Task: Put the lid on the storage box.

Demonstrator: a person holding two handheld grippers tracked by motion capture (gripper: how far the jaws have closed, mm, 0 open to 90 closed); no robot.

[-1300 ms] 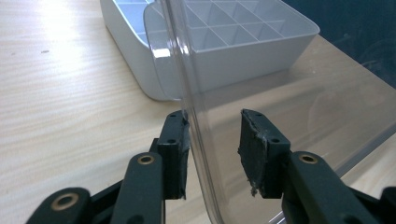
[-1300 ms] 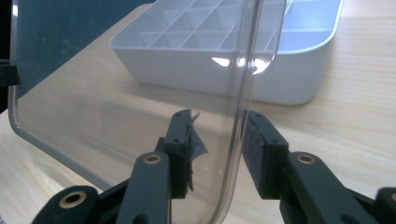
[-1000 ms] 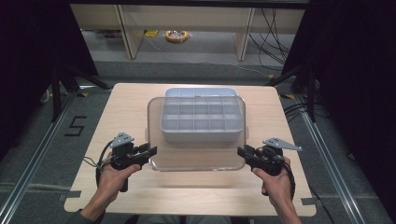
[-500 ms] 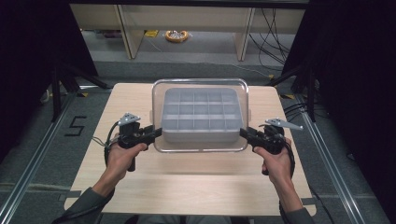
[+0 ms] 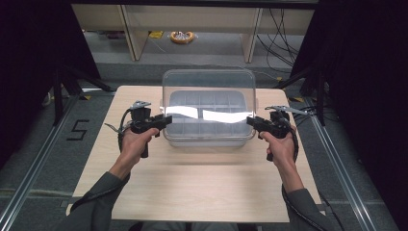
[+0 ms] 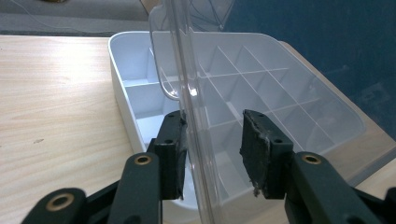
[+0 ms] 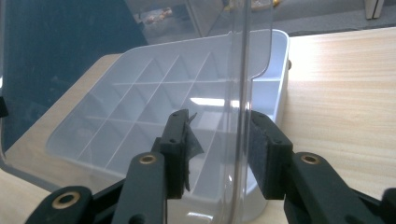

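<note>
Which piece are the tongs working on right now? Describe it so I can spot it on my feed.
Find the wooden table; at its far middle sits a white compartment box. The piece is the clear lid standing up from it, between the left tongs and right tongs. It alone is see-through.

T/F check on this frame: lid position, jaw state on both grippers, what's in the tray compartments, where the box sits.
1. The clear plastic lid stands raised above the white divided organiser box. True.
2. The left gripper is clamped shut on the lid. False: its jaws straddle the lid edge with a gap on one side.
3. The compartments hold screws. False: they look empty.
4. The right gripper has its jaws either side of the lid edge. True.
5. The box sits on the floor. False: it is on the light wooden table.
</note>
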